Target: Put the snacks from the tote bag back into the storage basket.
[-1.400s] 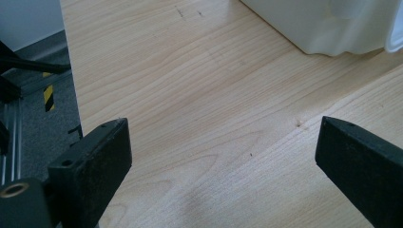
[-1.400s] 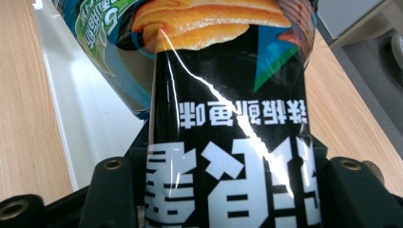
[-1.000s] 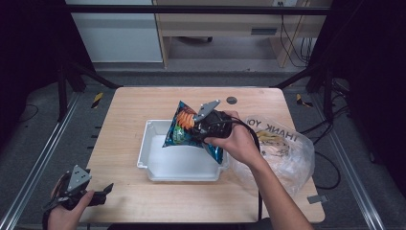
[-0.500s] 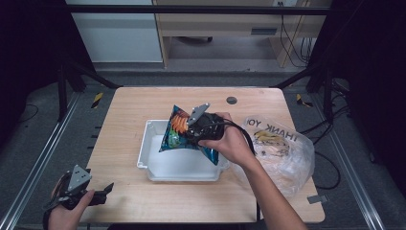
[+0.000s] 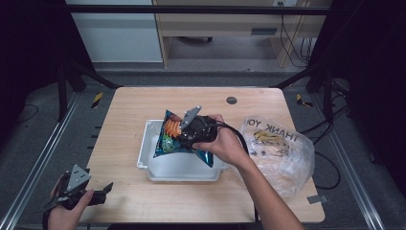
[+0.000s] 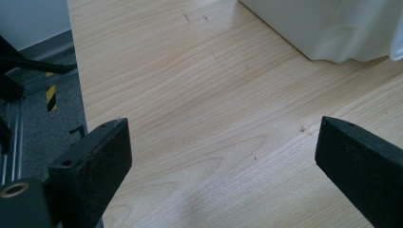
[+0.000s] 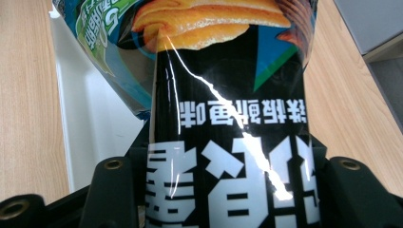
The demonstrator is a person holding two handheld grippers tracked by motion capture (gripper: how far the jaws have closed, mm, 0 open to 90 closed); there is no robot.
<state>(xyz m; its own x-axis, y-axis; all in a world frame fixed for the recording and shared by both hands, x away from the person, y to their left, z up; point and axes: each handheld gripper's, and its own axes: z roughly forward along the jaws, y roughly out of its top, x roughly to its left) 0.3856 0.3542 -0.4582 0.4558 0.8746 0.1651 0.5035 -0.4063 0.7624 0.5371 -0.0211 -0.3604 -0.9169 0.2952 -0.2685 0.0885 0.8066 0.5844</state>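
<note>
So the chip bag (image 5: 174,138) has been drifting left and down over the last second, from up above the far right corner of the white bin (image 5: 158,168) to hanging right over its middle, and the right gripper (image 5: 184,136) has come along with it. That gripper is clamping the bag between its jaws, with the person's right hand (image 5: 225,143) wrapped around the body. In the right gripper view the bag (image 7: 223,118) is taking up nearly everything, printed side up close and upside down, so the jaw tips are hidden behind it and I can't make out exactly where they're pinching. A sliver of the white bin (image 7: 95,118) is showing to its left.

The bag's lower edge is hanging inside the bin's outline from above, but I can't tell if it's touching the bottom.

The left gripper (image 5: 93,194) is sitting at the near left corner of the wooden table (image 5: 129,110), well apart from the bin, jaws spread wide with nothing between them; its own view is just showing bare wood (image 6: 204,109) and a corner of the bin (image 6: 323,28), cut off at the top.

Right of the bin, a clear plastic bag (image 5: 282,148) with "THANK YOU" print is lying crumpled; its contents are too blurry to name. A small dark round thing (image 5: 231,100) is sitting on the table's far side.
</note>
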